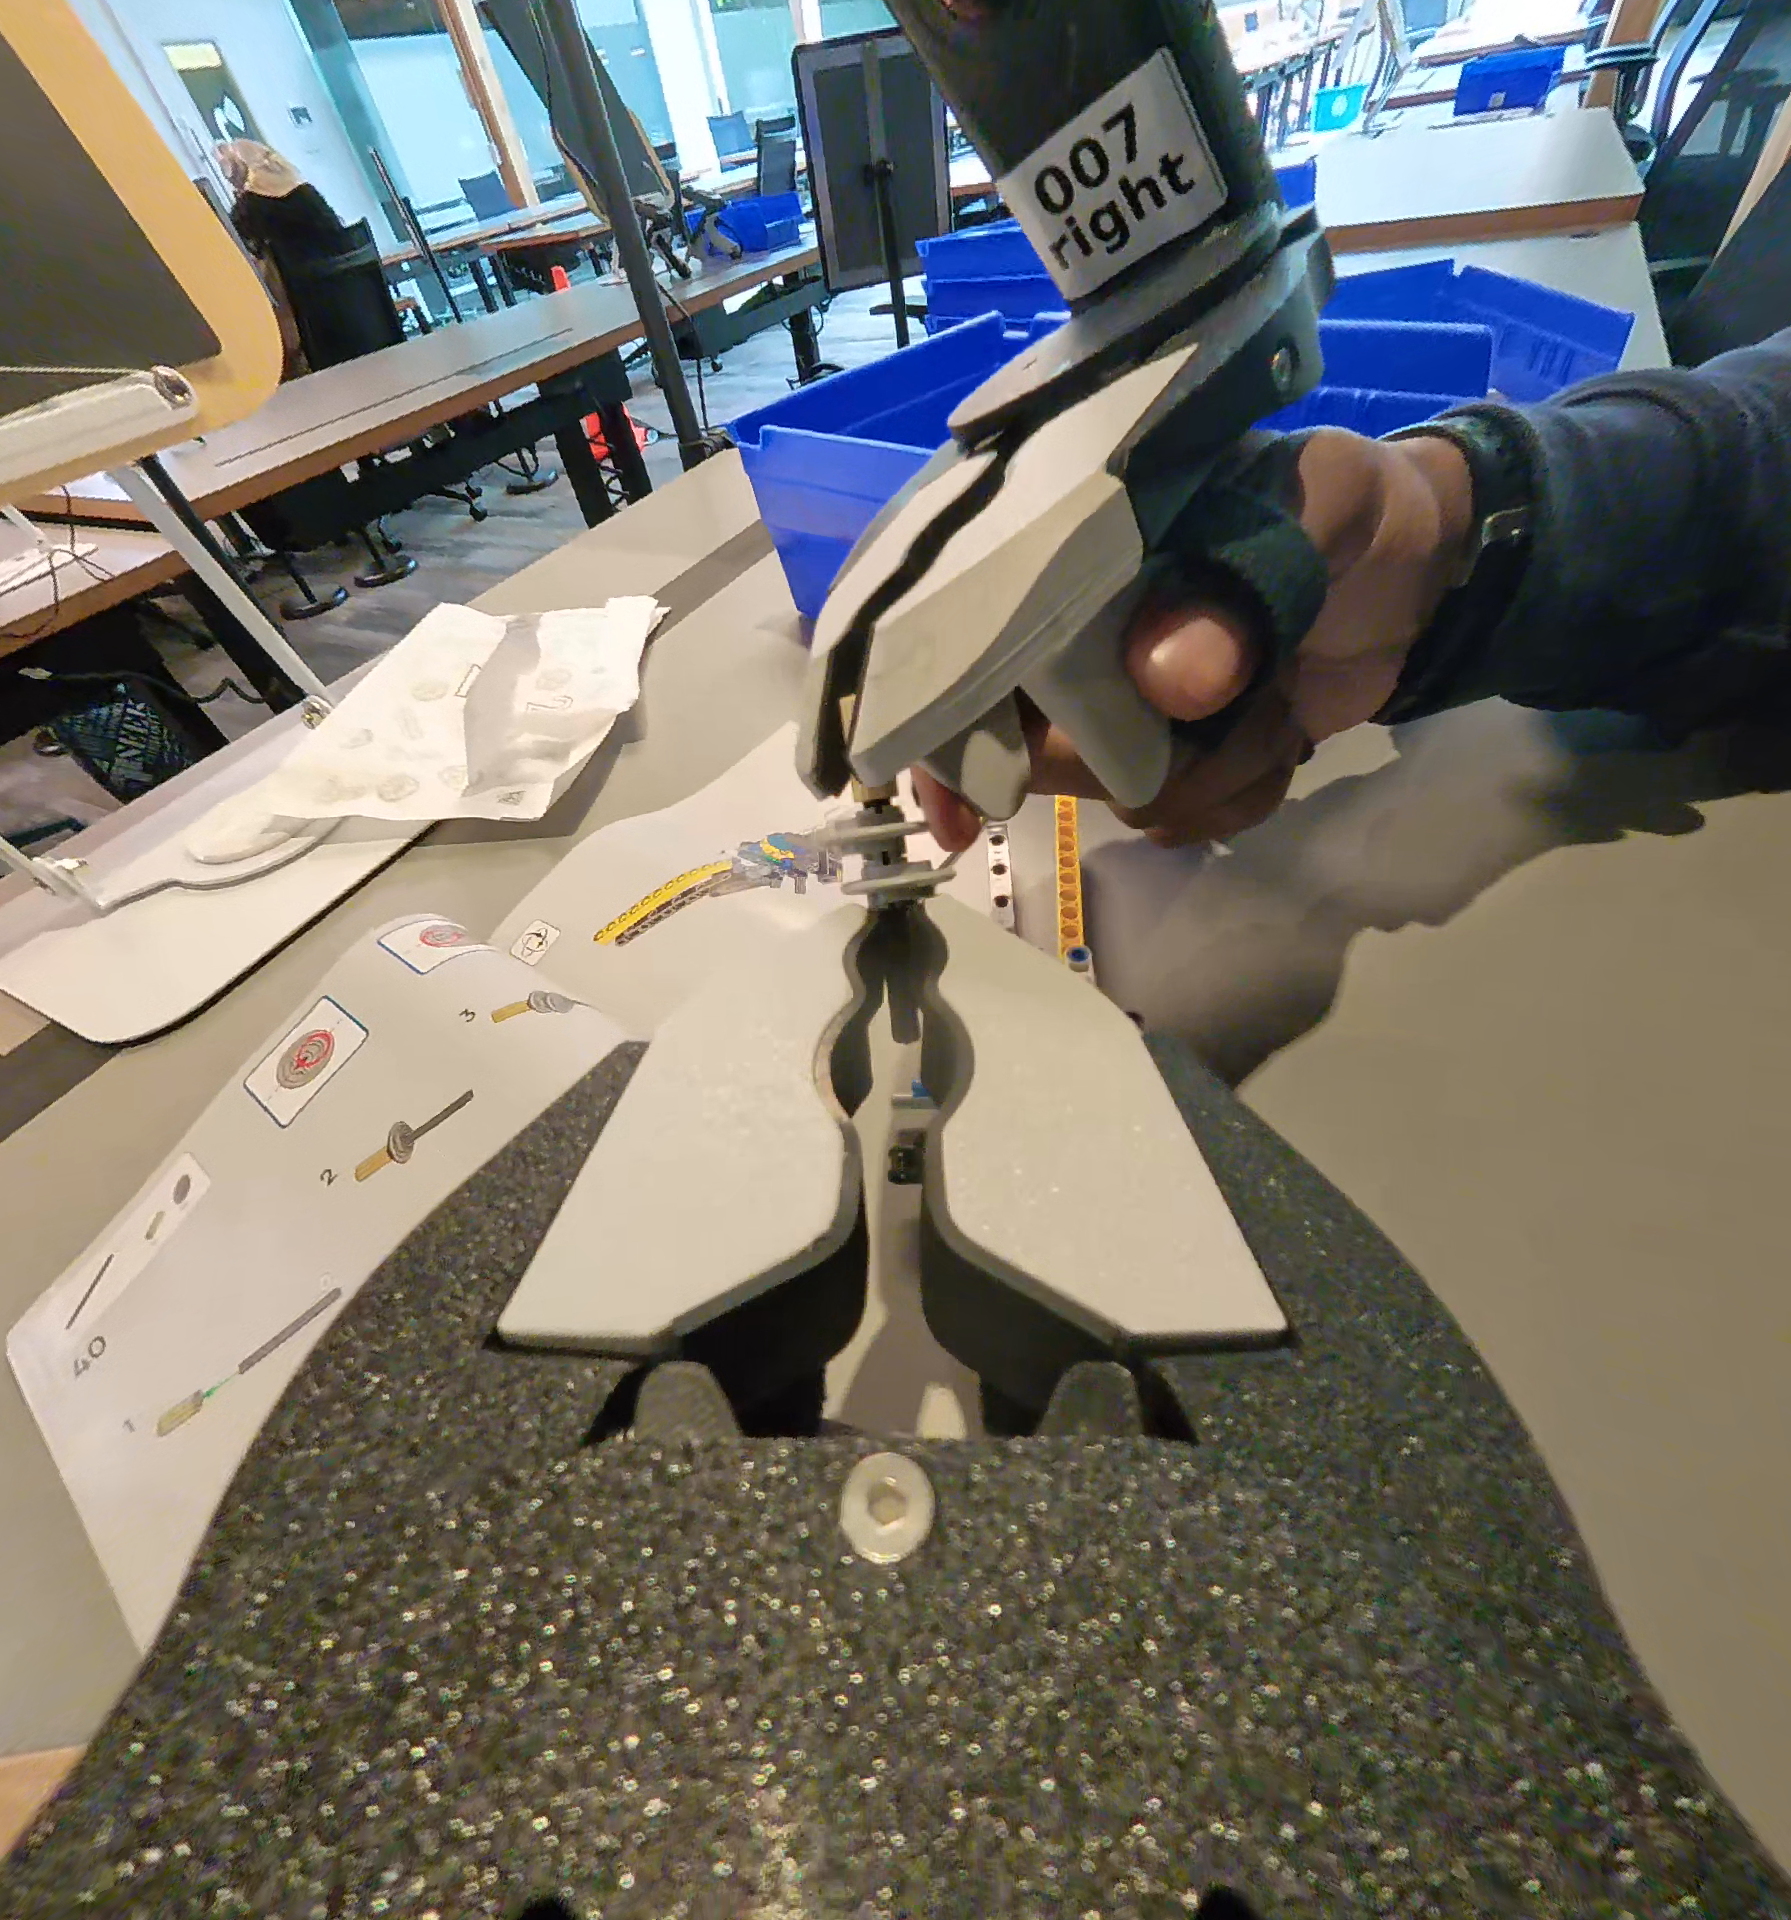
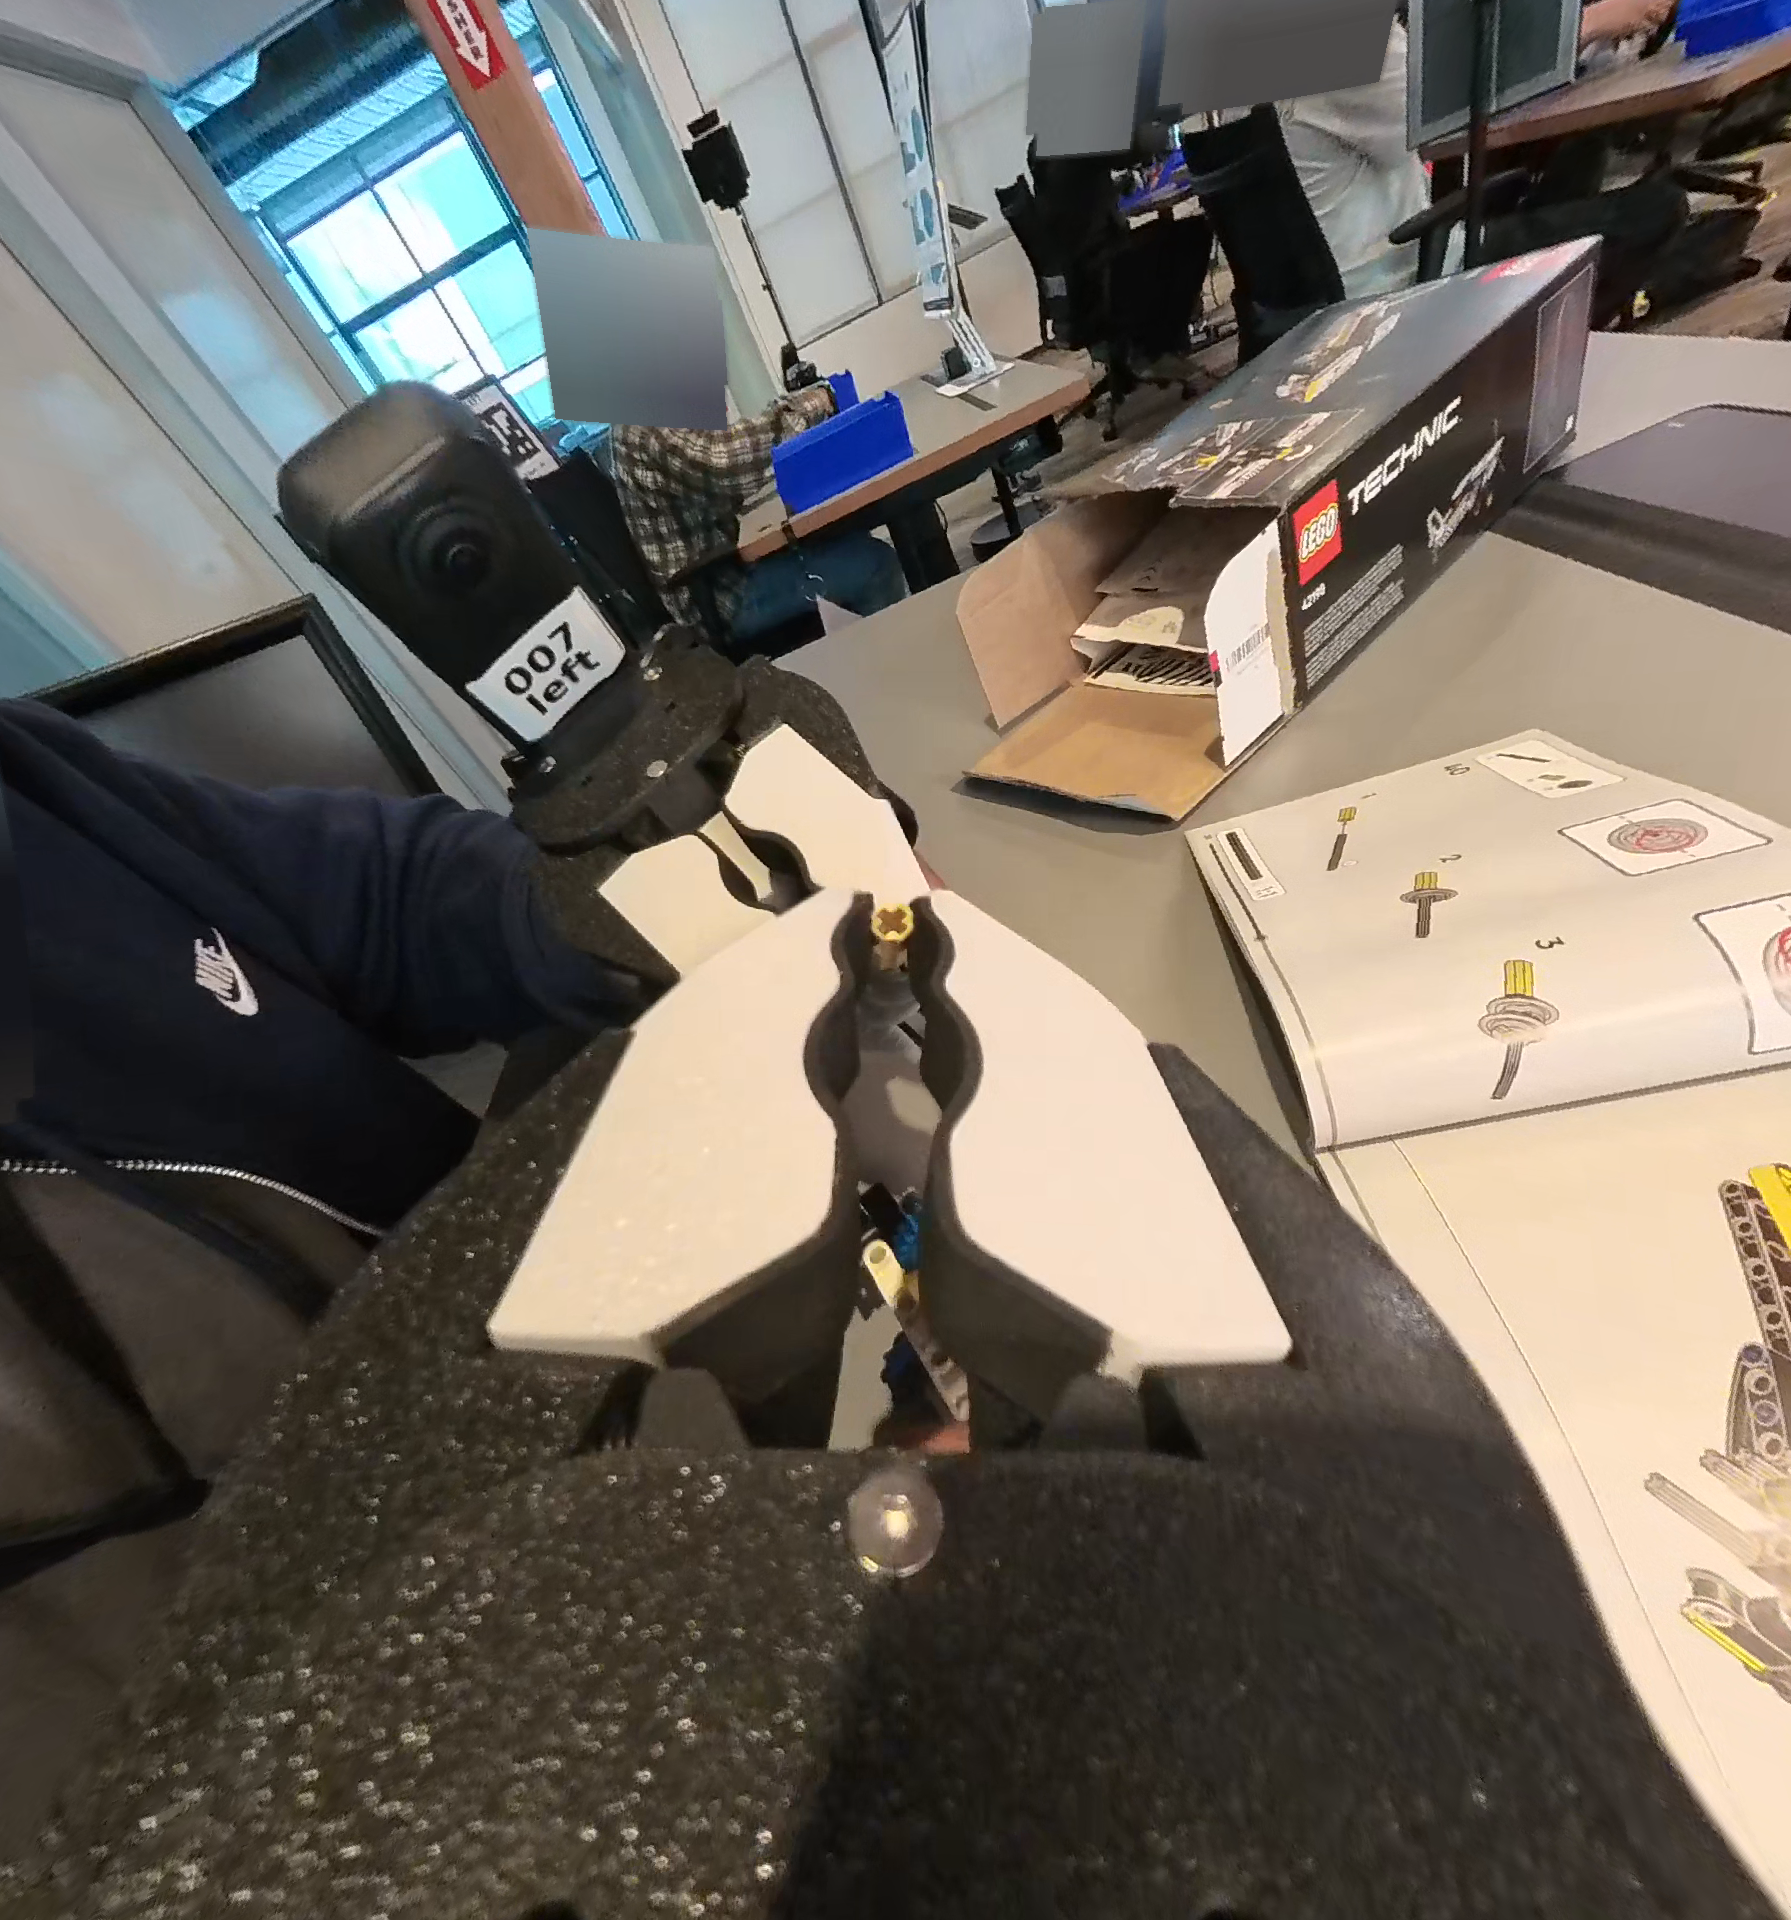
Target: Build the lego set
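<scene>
**Axle assembly pinched between my two grippers**

My left gripper (image 1: 893, 920) has its fingertips closed on the lower end of a dark grey axle (image 1: 903, 1013), whose tail shows in the gap between my pale finger plates; above my tips the axle carries two light grey discs (image 1: 886, 852), one over the other; my right gripper (image 1: 855, 774) comes down from above, held in my right hand (image 1: 1275, 644), and its tips are clamped on a tan connector (image 1: 878, 795) at the top of the same stack.

From the right wrist view, my right gripper (image 2: 889, 930) is pinched shut on that tan connector (image 2: 889, 923), whose cross-shaped end faces the camera; my left gripper (image 2: 766, 831) sits just beyond it, tips nearly meeting mine; through the gap lower between my fingers I glimpse small blue, black and cream pieces (image 2: 896, 1247), too cramped to name.

The whole assembly hangs above the open instruction booklet (image 1: 278, 1195), which lies flat on the grey table (image 1: 1493, 1247); a yellow beam (image 1: 1067, 883) and a white beam (image 1: 997, 873) lie on the table just behind the grippers; a torn white paper bag (image 1: 496, 717) lies farther left, blue bins (image 1: 860, 457) stand behind; the opened set box (image 2: 1338, 551) lies on its side beyond the booklet (image 2: 1493, 935).
</scene>
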`<state>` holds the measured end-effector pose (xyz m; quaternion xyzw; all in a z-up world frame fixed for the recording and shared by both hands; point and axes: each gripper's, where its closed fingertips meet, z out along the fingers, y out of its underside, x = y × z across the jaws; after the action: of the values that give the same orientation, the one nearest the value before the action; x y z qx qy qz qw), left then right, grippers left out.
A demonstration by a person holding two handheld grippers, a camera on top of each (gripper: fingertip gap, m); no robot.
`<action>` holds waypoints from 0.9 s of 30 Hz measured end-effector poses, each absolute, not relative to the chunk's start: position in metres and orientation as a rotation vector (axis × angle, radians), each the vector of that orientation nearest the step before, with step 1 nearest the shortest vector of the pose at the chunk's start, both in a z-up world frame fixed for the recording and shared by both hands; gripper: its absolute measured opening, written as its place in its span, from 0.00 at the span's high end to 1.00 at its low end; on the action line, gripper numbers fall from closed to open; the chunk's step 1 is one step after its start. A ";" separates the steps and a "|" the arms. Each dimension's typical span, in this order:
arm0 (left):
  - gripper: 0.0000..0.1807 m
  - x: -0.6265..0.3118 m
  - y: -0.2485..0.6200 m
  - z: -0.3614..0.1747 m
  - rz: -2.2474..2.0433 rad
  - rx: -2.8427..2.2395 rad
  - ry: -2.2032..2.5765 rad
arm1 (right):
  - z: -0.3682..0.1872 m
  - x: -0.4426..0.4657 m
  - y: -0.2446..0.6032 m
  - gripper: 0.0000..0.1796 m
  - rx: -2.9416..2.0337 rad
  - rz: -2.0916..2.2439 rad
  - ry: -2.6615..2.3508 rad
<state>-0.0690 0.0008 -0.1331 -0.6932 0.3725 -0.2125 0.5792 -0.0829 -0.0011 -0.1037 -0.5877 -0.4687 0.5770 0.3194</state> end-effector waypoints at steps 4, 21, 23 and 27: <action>0.99 -0.070 0.001 -0.134 -0.507 -1.630 0.871 | -0.106 -0.084 -0.001 0.95 -1.558 1.511 -1.218; 0.98 -0.074 0.004 -0.122 -0.602 -1.570 0.788 | -0.096 -0.085 0.001 0.85 -1.472 1.527 -1.110; 0.98 -0.075 0.004 -0.120 -0.607 -1.565 0.783 | -0.088 -0.082 0.003 0.85 -1.434 1.557 -1.074; 0.98 -0.073 0.003 -0.124 -0.619 -1.576 0.794 | -0.083 -0.080 0.005 0.86 -1.410 1.584 -1.053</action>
<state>-0.0727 0.0031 -0.1238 -0.6783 0.3414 -0.2663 0.5937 -0.0798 0.0048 -0.0831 -0.5517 -0.4117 0.6195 0.3774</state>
